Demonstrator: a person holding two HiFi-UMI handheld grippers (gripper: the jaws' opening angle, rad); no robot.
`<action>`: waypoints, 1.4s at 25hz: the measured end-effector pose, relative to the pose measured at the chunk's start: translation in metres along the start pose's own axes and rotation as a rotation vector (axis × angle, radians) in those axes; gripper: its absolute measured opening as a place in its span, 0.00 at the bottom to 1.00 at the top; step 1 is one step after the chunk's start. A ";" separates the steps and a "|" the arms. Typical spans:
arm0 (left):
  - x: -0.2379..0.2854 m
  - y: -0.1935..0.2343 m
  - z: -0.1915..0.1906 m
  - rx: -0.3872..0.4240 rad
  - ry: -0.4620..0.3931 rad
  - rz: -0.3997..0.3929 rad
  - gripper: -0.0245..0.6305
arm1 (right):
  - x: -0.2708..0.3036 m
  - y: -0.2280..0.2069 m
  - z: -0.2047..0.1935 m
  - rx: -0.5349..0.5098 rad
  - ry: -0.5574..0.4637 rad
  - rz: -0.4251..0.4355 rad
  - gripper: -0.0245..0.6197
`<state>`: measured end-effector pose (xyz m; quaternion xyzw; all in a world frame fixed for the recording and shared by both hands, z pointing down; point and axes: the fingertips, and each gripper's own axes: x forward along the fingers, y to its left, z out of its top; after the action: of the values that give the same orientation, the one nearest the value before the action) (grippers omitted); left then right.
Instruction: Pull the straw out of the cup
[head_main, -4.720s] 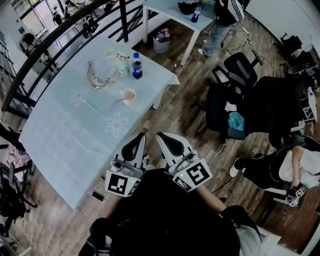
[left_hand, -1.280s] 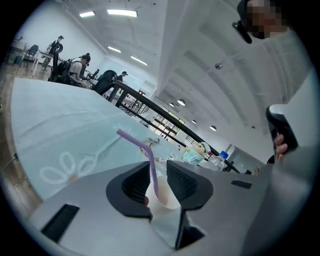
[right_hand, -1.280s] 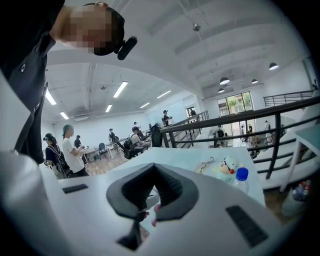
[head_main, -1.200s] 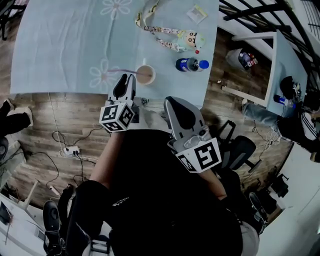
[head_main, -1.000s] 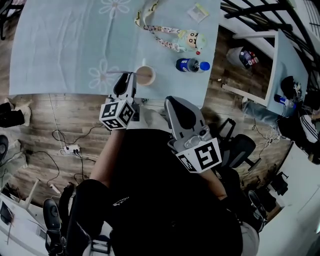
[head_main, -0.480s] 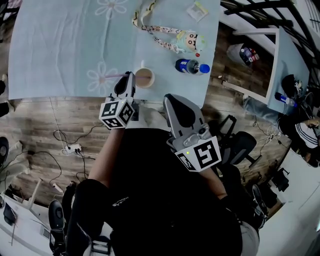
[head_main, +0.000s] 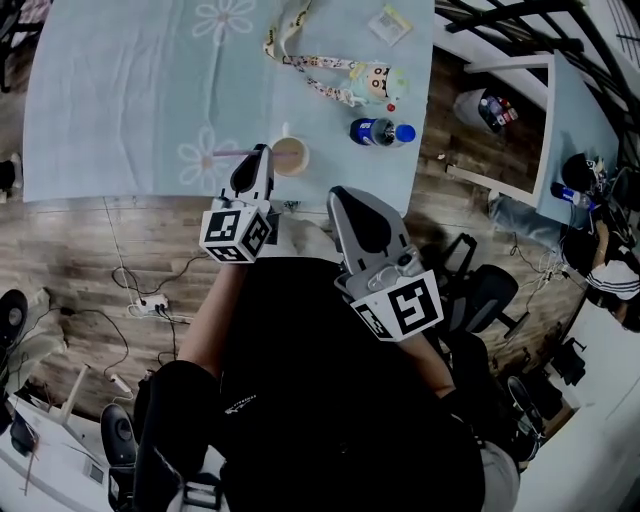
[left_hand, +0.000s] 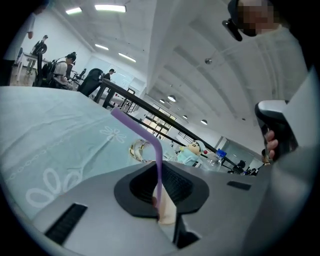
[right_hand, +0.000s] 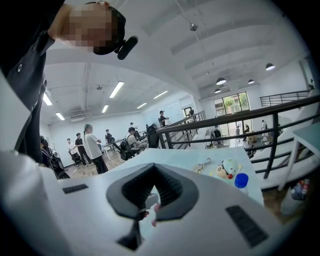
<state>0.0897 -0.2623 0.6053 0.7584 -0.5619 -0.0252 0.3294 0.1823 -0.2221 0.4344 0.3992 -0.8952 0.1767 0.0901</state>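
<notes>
A paper cup (head_main: 289, 155) of brown drink stands near the front edge of the blue-clothed table (head_main: 120, 90). Its purple straw (head_main: 222, 154) leans out to the left. My left gripper (head_main: 257, 158) is at the cup's left side. In the left gripper view the straw (left_hand: 158, 165) rises from the cup (left_hand: 167, 214) through the hollow of the left gripper (left_hand: 159, 197), whose jaws stand closed around it. My right gripper (head_main: 352, 205) hangs shut off the table's edge, with nothing in it (right_hand: 150, 205).
Behind the cup lie a blue-capped bottle (head_main: 378, 131), a patterned lanyard (head_main: 300, 55) with a doll figure (head_main: 375, 82), and a small packet (head_main: 385, 25). Cables (head_main: 150, 300) trail on the wooden floor at the left. An office chair (head_main: 480, 300) stands at the right.
From a stand back from the table, the person has stepped up to its edge. Over the last second the left gripper has closed in on the straw beside the cup; the right has barely moved.
</notes>
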 end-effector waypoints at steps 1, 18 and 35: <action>-0.002 -0.005 0.004 0.025 -0.011 -0.007 0.09 | -0.003 0.001 0.000 -0.002 -0.004 0.000 0.05; -0.071 -0.103 0.057 0.336 -0.167 -0.132 0.09 | -0.057 0.023 0.006 -0.040 -0.103 0.001 0.05; -0.147 -0.197 0.099 0.492 -0.299 -0.256 0.09 | -0.114 0.026 0.025 -0.056 -0.251 -0.053 0.05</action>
<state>0.1597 -0.1510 0.3750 0.8679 -0.4931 -0.0411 0.0439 0.2385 -0.1377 0.3704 0.4390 -0.8932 0.0975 -0.0070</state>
